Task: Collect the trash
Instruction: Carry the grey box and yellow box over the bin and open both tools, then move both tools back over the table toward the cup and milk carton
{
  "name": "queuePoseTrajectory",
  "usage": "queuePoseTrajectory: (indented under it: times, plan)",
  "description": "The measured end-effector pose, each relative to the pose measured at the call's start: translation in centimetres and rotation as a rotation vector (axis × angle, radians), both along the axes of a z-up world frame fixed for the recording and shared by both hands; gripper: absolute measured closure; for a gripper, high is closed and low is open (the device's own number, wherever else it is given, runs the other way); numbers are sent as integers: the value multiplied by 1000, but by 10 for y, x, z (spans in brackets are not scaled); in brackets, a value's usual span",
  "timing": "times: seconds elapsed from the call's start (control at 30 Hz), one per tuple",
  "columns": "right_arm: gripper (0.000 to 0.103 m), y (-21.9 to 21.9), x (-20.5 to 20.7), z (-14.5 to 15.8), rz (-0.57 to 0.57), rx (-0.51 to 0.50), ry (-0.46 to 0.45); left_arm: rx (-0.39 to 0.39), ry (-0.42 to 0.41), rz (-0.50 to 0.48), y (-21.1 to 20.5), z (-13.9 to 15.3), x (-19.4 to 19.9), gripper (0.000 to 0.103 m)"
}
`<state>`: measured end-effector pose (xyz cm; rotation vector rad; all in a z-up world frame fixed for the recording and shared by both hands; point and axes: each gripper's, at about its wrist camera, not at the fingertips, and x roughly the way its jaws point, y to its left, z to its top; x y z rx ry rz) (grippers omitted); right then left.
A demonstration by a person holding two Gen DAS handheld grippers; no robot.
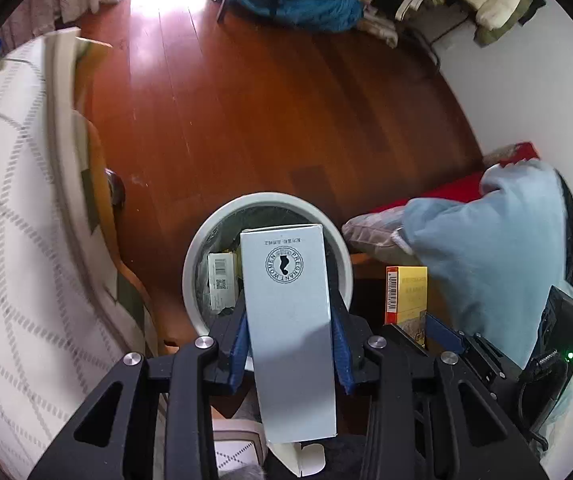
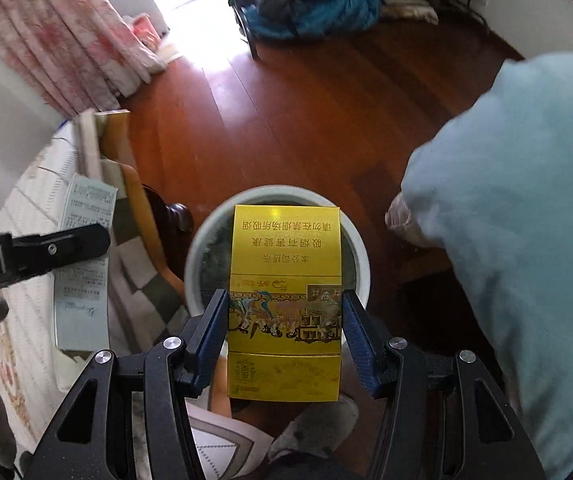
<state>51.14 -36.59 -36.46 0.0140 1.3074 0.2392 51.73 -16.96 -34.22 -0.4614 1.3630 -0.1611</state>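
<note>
My left gripper (image 1: 291,322) is shut on a tall pale blue box (image 1: 288,320) printed "PREGNANT WOMEN", held over a round white trash bin (image 1: 194,256) on the floor. A small white carton (image 1: 222,280) lies inside the bin. My right gripper (image 2: 284,316) is shut on a yellow cigarette carton (image 2: 285,300), held above the same bin (image 2: 360,248). In the left wrist view the yellow carton (image 1: 405,294) and the right gripper (image 1: 442,332) show just right of the bin. In the right wrist view the left gripper (image 2: 46,250) and its pale blue box (image 2: 82,272) show at the left.
A bed with a white patterned cover (image 1: 10,220) runs along the left. A light blue garment (image 2: 518,220) hangs at the right, over something red (image 1: 446,192). Blue bedding (image 1: 306,0) is piled at the far end of the wooden floor (image 1: 266,120). Pink curtains (image 2: 66,52) hang at the back left.
</note>
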Motion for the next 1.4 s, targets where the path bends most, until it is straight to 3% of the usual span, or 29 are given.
queuePoseTrajectory:
  times: [0.03, 0.07, 0.13, 0.27, 0.33, 0.57, 0.83, 1.4]
  plan:
    - [45, -1, 3, -8, -9, -3, 8, 7, 15, -7, -3, -4, 6, 62]
    - [45, -1, 7, -15, -9, -3, 18, 16, 30, -8, -6, -10, 12, 39]
    - [45, -1, 19, -30, -27, -6, 37, 18, 37, 5, -6, -17, 18, 4]
    - [44, -2, 28, -54, -33, -4, 94, 46, 54, 18, 1, -22, 18, 3]
    - [0, -1, 32, -60, -34, -24, 97, 95, 46, 11, 1, -22, 11, 3]
    - [0, 9, 16, -52, -8, -71, 65, 234, 6, 38, 10, -14, -24, 3]
    - [0, 11, -6, -15, -3, -98, 36, 315, -32, 60, 7, 11, -64, 3]
    - [0, 15, -90, 133, -12, -29, -157, 397, -268, 183, 35, 150, -152, 3]
